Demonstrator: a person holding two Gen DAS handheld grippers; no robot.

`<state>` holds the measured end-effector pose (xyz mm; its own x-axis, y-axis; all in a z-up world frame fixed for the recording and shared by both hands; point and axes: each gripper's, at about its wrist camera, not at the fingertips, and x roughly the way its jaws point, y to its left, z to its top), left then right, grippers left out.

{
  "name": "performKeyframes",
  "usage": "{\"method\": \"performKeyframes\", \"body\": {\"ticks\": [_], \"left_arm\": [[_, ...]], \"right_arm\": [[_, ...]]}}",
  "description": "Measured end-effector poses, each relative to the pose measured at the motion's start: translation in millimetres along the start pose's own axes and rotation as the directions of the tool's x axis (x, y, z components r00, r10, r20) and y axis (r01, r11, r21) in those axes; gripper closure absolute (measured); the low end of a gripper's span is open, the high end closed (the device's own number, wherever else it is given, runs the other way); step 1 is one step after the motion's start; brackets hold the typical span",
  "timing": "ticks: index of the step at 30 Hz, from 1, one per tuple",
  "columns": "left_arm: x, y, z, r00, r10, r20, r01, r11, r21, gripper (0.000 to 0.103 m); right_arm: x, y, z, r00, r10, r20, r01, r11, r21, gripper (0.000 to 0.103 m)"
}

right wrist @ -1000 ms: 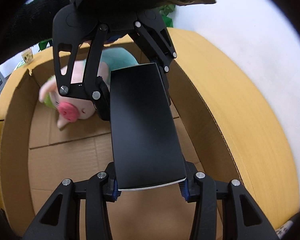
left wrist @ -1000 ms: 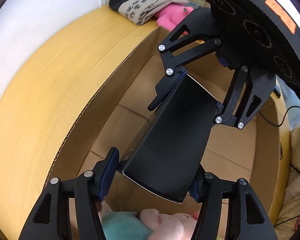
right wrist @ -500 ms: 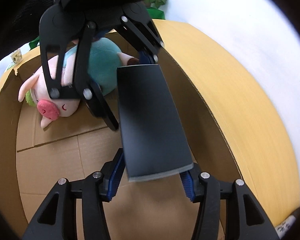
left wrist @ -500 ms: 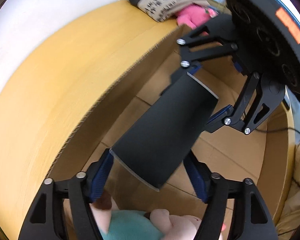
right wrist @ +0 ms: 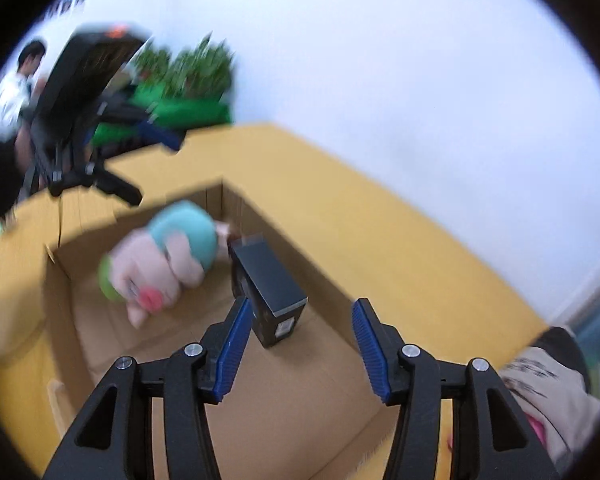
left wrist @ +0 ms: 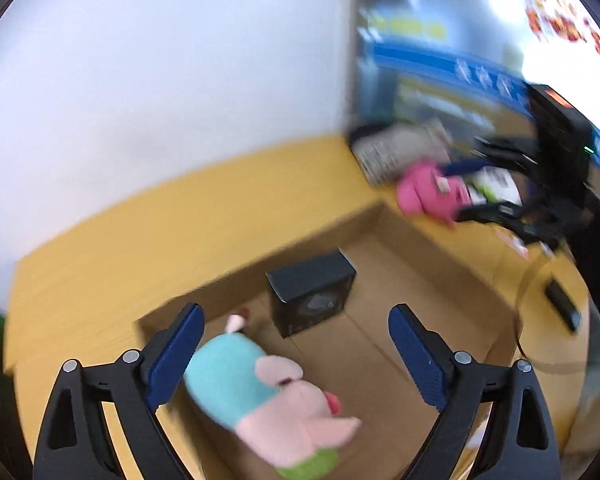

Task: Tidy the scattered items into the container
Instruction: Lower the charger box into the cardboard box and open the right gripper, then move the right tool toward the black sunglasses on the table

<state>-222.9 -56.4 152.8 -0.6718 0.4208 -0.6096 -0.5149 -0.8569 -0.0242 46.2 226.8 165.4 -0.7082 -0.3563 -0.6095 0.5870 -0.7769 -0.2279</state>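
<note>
A black box (left wrist: 311, 295) (right wrist: 269, 287) stands on the floor of the open cardboard carton (left wrist: 404, 320) (right wrist: 292, 392), against its far wall. A pink pig plush in a teal top (left wrist: 260, 396) (right wrist: 168, 260) lies in the carton beside it. My left gripper (left wrist: 296, 352) is open and empty, raised above the carton; it also shows in the right wrist view (right wrist: 140, 160). My right gripper (right wrist: 300, 344) is open and empty above the carton; it also shows in the left wrist view (left wrist: 500, 192).
A pink plush (left wrist: 428, 196) and a beige printed cloth item (left wrist: 400, 148) (right wrist: 540, 376) lie outside the carton on its far side. The carton's yellow flaps (left wrist: 140, 248) (right wrist: 380, 232) fold outward against a white wall. A green plant (right wrist: 184, 80) stands behind.
Both grippers held the black box inside the carton; both have let go, opened and pulled up and back. The box now stands free on the carton floor.
</note>
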Motion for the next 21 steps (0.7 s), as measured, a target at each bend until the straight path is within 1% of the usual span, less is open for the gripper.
{"method": "performKeyframes", "body": {"ticks": [1, 2, 3, 4, 5, 6, 7, 8, 9, 10, 11, 14, 15, 17, 19, 21], "left_arm": [[-21, -1, -8, 0.997, 0.066, 0.043, -0.064, 0.997, -0.053, 0.003], [-38, -7, -15, 0.991, 0.111, 0.075, -0.104, 0.990, -0.096, 0.000], [-58, -14, -24, 0.984, 0.144, 0.106, -0.129, 0.982, -0.138, 0.000], [-76, -21, -32, 0.978, 0.163, 0.129, -0.141, 0.976, -0.168, 0.000], [-85, -34, -35, 0.975, 0.169, 0.145, -0.141, 0.972, -0.186, 0.000], [-97, -45, -43, 0.972, 0.173, 0.162, -0.139, 0.969, -0.206, 0.000], [-109, -52, -50, 0.968, 0.180, 0.173, -0.140, 0.965, -0.220, 0.000], [-117, -59, -57, 0.966, 0.188, 0.179, -0.144, 0.962, -0.232, 0.000], [-123, -70, -66, 0.964, 0.196, 0.182, -0.150, 0.959, -0.240, 0.000], [-127, -81, -76, 0.961, 0.203, 0.186, -0.154, 0.956, -0.248, 0.000], [-130, -90, -85, 0.961, 0.204, 0.185, -0.154, 0.955, -0.253, 0.000], [-131, -115, -112, 0.972, 0.172, 0.158, -0.125, 0.955, -0.270, 0.000], [-127, -124, -119, 0.976, 0.163, 0.144, -0.118, 0.954, -0.276, 0.000], [-120, -138, -132, 0.982, 0.143, 0.125, -0.103, 0.954, -0.282, 0.000], [-116, -149, -141, 0.985, 0.129, 0.118, -0.089, 0.951, -0.296, 0.000], [-112, -157, -148, 0.988, 0.097, 0.122, -0.054, 0.947, -0.316, 0.000]], "right_arm": [[-32, 14, 1, 0.999, -0.029, 0.029, 0.028, 1.000, 0.014, 0.047], [-49, 18, 6, 0.997, -0.055, 0.045, 0.054, 0.998, 0.023, 0.046], [-66, 21, 10, 0.995, -0.080, 0.058, 0.079, 0.996, 0.031, 0.045], [-84, 29, 12, 0.993, -0.098, 0.066, 0.096, 0.995, 0.041, 0.044], [-85, 23, 26, 0.992, -0.106, 0.067, 0.103, 0.993, 0.050, 0.040], [-86, 12, 31, 0.991, -0.114, 0.069, 0.109, 0.992, 0.063, 0.038], [-98, 19, 27, 0.990, -0.123, 0.071, 0.117, 0.990, 0.085, 0.035], [-109, 30, 18, 0.989, -0.127, 0.072, 0.118, 0.986, 0.116, 0.031], [-107, 35, 10, 0.990, -0.125, 0.071, 0.113, 0.982, 0.152, 0.029], [-103, 31, 7, 0.990, -0.118, 0.070, 0.103, 0.977, 0.187, 0.029], [-95, 18, 1, 0.992, -0.108, 0.069, 0.090, 0.969, 0.232, 0.029], [-83, 25, -9, 0.992, -0.110, 0.058, 0.085, 0.941, 0.327, 0.029], [-82, 27, -19, 0.993, -0.109, 0.051, 0.083, 0.929, 0.360, 0.029], [-65, 37, -41, 0.995, -0.097, 0.035, 0.073, 0.904, 0.422, 0.029], [-47, 44, -59, 0.994, -0.109, 0.009, 0.092, 0.881, 0.464, 0.029], [-40, 49, -74, 0.988, -0.149, -0.048, 0.153, 0.856, 0.494, 0.029]]}}
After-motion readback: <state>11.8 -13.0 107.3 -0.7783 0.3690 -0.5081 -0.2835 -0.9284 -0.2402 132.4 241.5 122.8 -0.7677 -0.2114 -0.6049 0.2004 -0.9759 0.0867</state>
